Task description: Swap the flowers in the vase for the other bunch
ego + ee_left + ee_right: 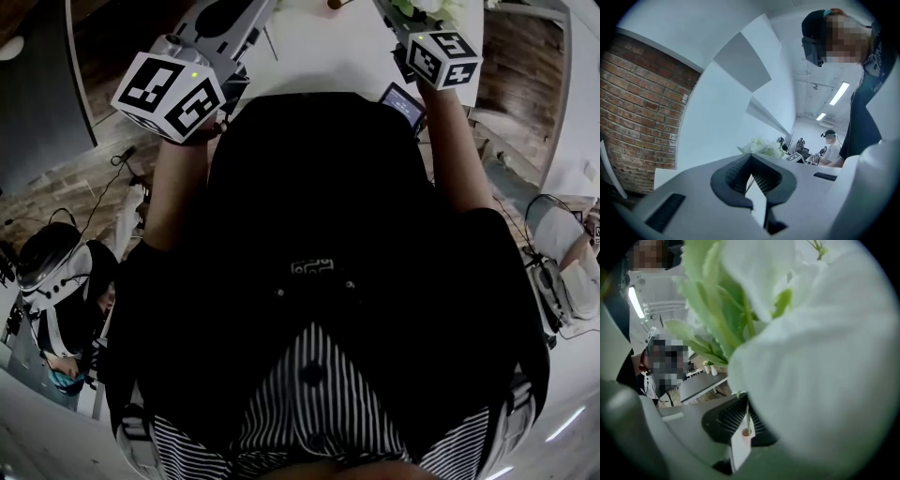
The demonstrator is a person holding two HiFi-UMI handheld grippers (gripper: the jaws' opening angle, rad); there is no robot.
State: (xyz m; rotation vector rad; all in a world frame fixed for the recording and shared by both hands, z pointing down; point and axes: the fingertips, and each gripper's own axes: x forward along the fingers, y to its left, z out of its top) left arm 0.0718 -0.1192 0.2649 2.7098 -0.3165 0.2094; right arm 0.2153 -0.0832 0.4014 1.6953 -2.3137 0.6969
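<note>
Pinching: right gripper [745, 430], jaws pressed onto a thin green stem [747, 414] of the white bunch [815, 380].
Bunch position: blooms and green leaves fill the right gripper view, just ahead of the jaws; in the head view it sits at the top edge, by the white table [319, 52].
Left gripper [752, 180]: jaws pressed together, nothing visibly held; brick wall [637, 108] beyond.

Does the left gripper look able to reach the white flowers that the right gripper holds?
Probably yes: the left gripper faces the flowers with nothing between them. Its jaws look shut, so they must open first.
</note>
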